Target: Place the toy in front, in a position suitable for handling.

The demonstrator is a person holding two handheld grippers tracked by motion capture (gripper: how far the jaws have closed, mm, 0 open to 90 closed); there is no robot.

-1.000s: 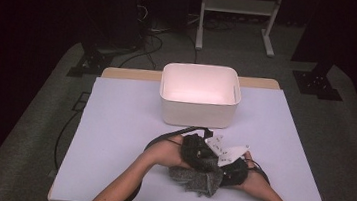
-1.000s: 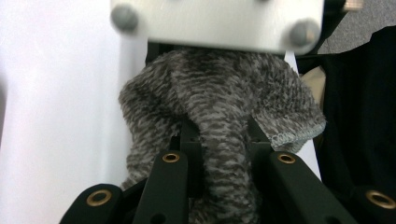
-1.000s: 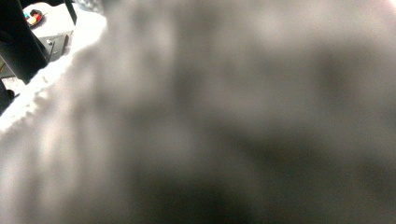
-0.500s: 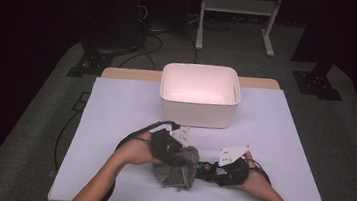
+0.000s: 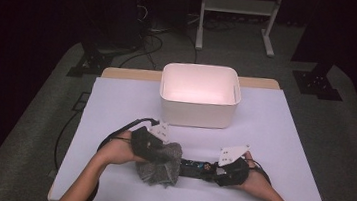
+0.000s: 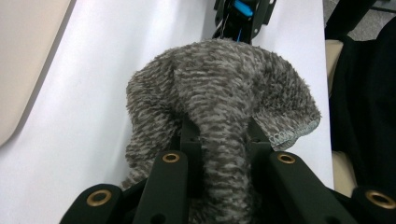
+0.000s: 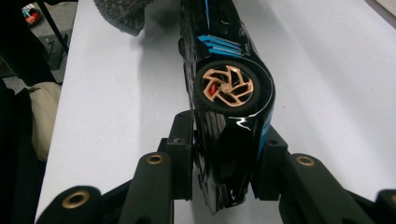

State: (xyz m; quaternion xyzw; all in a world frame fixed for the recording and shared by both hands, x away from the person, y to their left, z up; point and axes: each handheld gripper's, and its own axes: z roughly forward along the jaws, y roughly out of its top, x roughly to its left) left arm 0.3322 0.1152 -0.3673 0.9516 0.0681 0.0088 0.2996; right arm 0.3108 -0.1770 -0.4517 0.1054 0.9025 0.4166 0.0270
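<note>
A grey fuzzy cloth [image 5: 162,165] [image 6: 219,88] is bunched at the front of the table, and my left gripper [image 5: 158,151] [image 6: 219,140] is shut on a fold of it. To its right a black toy car [image 5: 197,168] [image 7: 224,88] with blue stripes and a gold wheel lies on its side. My right gripper [image 5: 214,172] [image 7: 229,154] is shut on the rear end of the car. The car's front end points at the cloth; I cannot tell whether they touch. In the left gripper view the car [image 6: 240,16] shows beyond the cloth.
A white rectangular bin [image 5: 197,117] stands at the middle back of the white-covered table [image 5: 282,141]. Cables trail from both grippers over the front edge. A white frame [image 5: 236,6] and dark stands are on the floor behind.
My left gripper has carried the cloth to the left, away from the right gripper, so the car now shows between them. The right hand has stayed put.
</note>
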